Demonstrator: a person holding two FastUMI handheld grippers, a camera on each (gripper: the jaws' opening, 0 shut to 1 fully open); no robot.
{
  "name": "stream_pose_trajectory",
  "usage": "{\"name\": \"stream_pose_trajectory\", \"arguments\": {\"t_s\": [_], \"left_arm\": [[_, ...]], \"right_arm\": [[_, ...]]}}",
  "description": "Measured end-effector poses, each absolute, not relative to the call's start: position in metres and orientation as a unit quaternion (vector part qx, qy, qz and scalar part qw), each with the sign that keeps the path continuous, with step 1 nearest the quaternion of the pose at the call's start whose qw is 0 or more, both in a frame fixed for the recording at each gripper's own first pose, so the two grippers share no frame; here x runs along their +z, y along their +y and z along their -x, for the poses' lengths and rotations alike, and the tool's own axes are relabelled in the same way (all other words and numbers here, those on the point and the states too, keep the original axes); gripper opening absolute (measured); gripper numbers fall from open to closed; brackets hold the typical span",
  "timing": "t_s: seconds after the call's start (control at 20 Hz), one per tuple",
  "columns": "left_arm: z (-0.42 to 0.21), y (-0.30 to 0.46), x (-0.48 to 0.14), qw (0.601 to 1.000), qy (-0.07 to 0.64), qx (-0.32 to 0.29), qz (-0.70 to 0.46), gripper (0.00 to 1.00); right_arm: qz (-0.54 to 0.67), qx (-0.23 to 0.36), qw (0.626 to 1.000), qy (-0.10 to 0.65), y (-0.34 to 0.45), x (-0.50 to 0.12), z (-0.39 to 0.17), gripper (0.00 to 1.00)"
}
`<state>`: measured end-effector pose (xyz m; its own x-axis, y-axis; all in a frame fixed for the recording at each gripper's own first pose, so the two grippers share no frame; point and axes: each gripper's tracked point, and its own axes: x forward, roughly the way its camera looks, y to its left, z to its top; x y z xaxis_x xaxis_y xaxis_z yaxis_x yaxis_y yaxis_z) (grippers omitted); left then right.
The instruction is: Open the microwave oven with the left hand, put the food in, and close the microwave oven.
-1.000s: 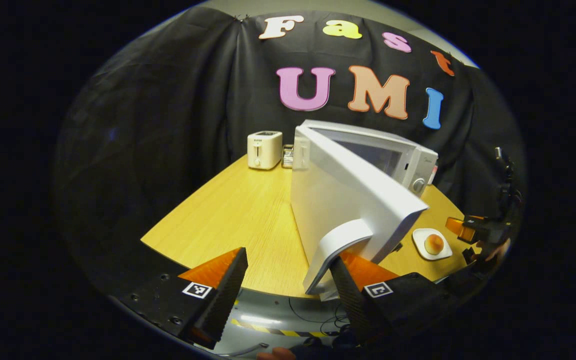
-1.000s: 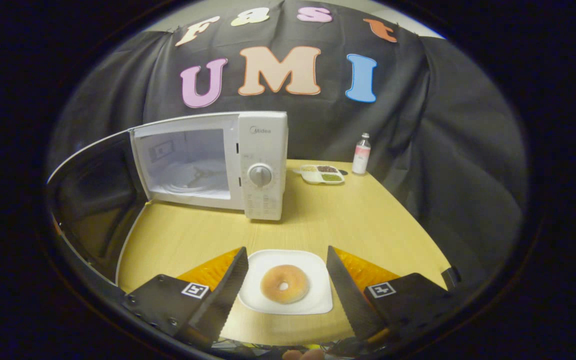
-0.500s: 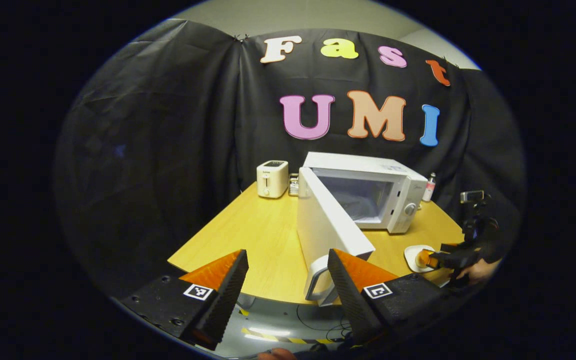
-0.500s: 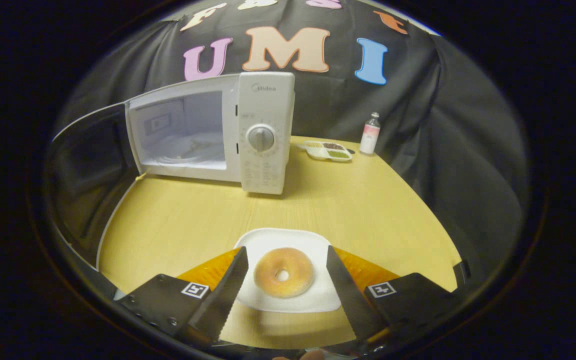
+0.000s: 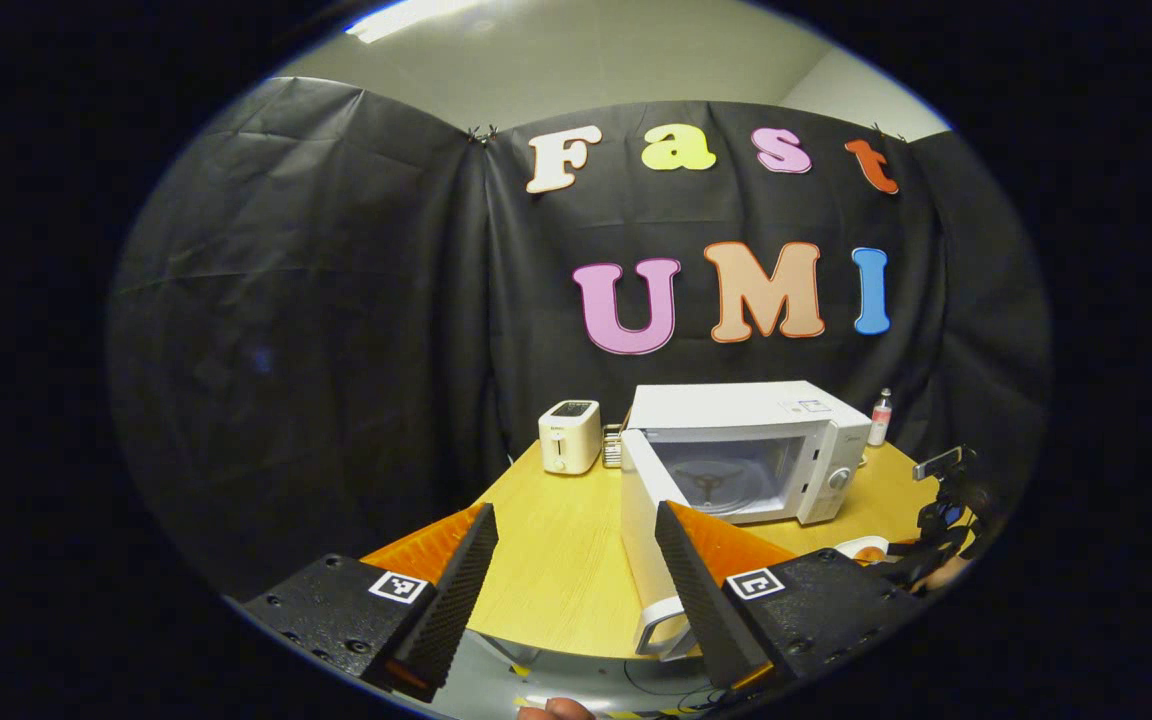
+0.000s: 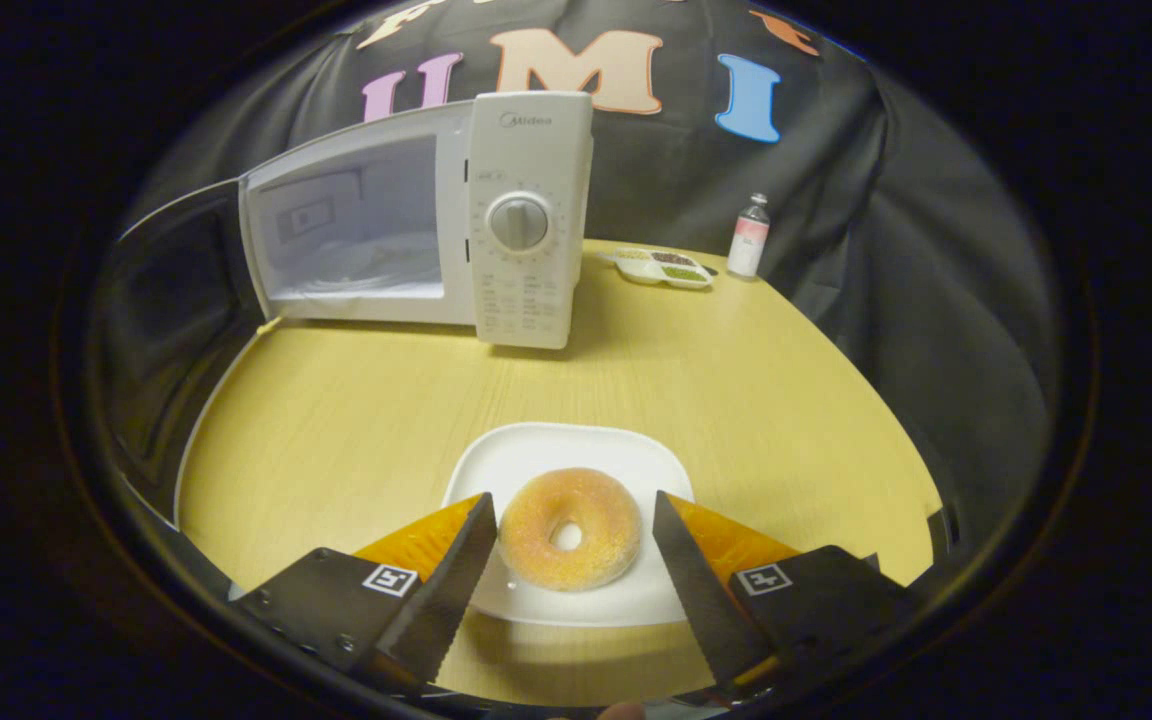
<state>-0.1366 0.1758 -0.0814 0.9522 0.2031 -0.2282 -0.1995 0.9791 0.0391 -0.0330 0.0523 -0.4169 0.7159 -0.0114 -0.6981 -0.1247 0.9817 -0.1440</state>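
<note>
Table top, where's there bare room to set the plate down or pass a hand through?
Bare wood lies between the microwave and the plate with the donut, and right of the plate toward the table edge. The back corner is crowded: snack tray, bottle. The open door hems the left side.

Left gripper (image 5: 576,570): two wedge-shaped fingers (image 5: 456,590) with serrated inner faces, each on a black block body bearing a small square black-and-white tag and round screw heads. Right gripper (image 6: 573,570): same build, sawtooth-edged fingers (image 6: 436,600), black blocks, one square tag per side, screws on the left block. In the left gripper view, the far-off right gripper (image 5: 941,510) shows a black frame with cables.
</note>
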Motion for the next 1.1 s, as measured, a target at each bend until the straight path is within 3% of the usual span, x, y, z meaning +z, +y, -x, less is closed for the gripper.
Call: {"name": "stream_pose_trajectory", "arguments": {"t_s": [0.25, 0.4, 0.5, 0.55, 0.65, 0.8, 0.85, 0.95, 1.0, 1.1], "left_arm": [[0.135, 0.174, -0.082, 0.988, 0.116, 0.106, 0.0, 0.9], [0.134, 0.176, -0.081, 0.987, 0.115, 0.109, -0.002, 0.9], [0.131, 0.174, -0.076, 0.989, 0.105, 0.108, 0.0, 0.87], [0.128, 0.171, -0.075, 0.989, 0.103, 0.104, 0.004, 0.93], [0.126, 0.159, -0.068, 0.992, 0.088, 0.086, 0.017, 0.9], [0.117, 0.151, -0.055, 0.995, 0.064, 0.075, 0.028, 0.9], [0.113, 0.151, -0.054, 0.995, 0.061, 0.075, 0.024, 0.92], [0.108, 0.144, -0.059, 0.995, 0.067, 0.068, 0.024, 0.93], [0.108, 0.142, -0.06, 0.995, 0.07, 0.066, 0.028, 0.93], [0.108, 0.142, -0.061, 0.994, 0.073, 0.069, 0.04, 0.93]], "right_arm": [[0.082, 0.035, 0.917, 0.389, 0.055, -0.426, 0.035, 0.94], [0.082, 0.038, 0.914, 0.396, 0.055, -0.427, 0.035, 0.75], [0.077, 0.041, 0.911, 0.403, 0.056, -0.427, 0.035, 0.72], [0.08, 0.039, 0.911, 0.402, 0.054, -0.427, 0.034, 0.72], [0.069, 0.05, 0.911, 0.404, 0.058, -0.425, 0.037, 0.59], [0.046, 0.062, 0.914, 0.399, 0.066, -0.413, 0.041, 0.59], [0.025, 0.066, 0.915, 0.396, 0.073, -0.406, 0.041, 0.64], [-0.012, 0.082, 0.915, 0.395, 0.091, -0.395, 0.04, 0.59], [-0.024, 0.091, 0.915, 0.391, 0.102, -0.388, 0.037, 0.64], [-0.05, 0.108, 0.916, 0.382, 0.126, -0.374, 0.03, 0.65]]}}
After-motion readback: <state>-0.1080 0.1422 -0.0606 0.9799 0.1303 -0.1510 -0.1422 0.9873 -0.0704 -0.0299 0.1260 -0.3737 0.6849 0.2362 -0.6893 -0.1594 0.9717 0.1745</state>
